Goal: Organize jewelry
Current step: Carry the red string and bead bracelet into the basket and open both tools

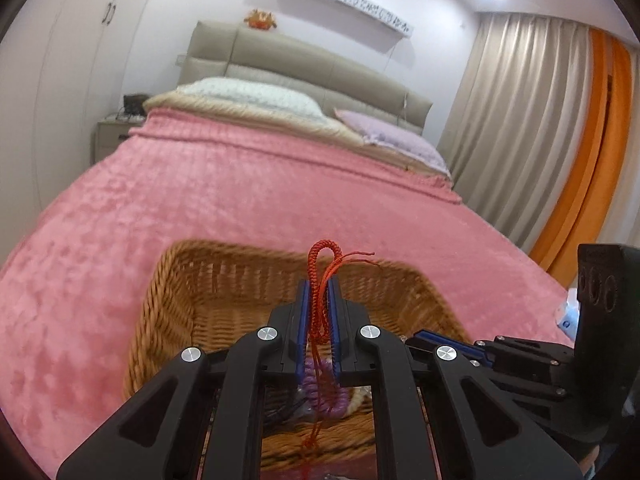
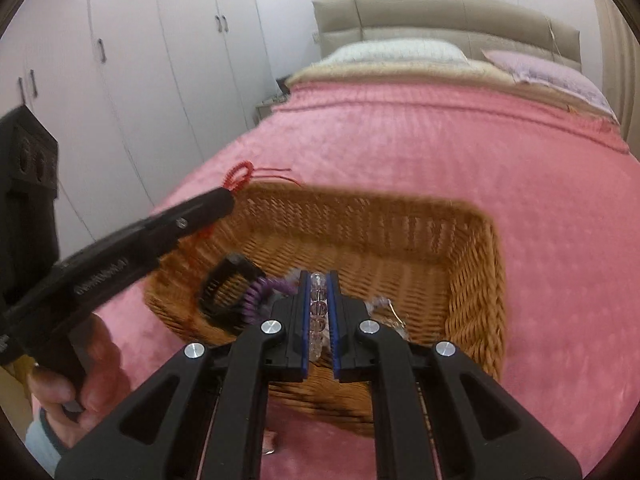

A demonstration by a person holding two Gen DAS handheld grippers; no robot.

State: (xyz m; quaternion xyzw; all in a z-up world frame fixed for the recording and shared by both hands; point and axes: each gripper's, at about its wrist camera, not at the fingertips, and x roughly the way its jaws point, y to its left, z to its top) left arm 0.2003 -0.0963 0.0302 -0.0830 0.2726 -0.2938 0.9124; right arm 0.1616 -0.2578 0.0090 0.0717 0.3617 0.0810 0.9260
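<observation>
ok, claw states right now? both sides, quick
Left claw: shut on red cord, above basket.
Right claw: shut on clear beads, over the basket.

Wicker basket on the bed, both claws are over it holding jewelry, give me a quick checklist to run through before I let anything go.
1. Left claw grips the red braided cord: ok, cord pinched between the blue pads, loop sticking up.
2. Right claw grips the clear bead bracelet: ok, beads sit between the pads.
3. Both claws over the wicker basket: ok for the right; the left is at the basket's left rim.
4. Landing spot free: not ok, a purple coil band and a black band already lie inside.
5. Cord's tail clear of the basket contents: cannot tell.
</observation>
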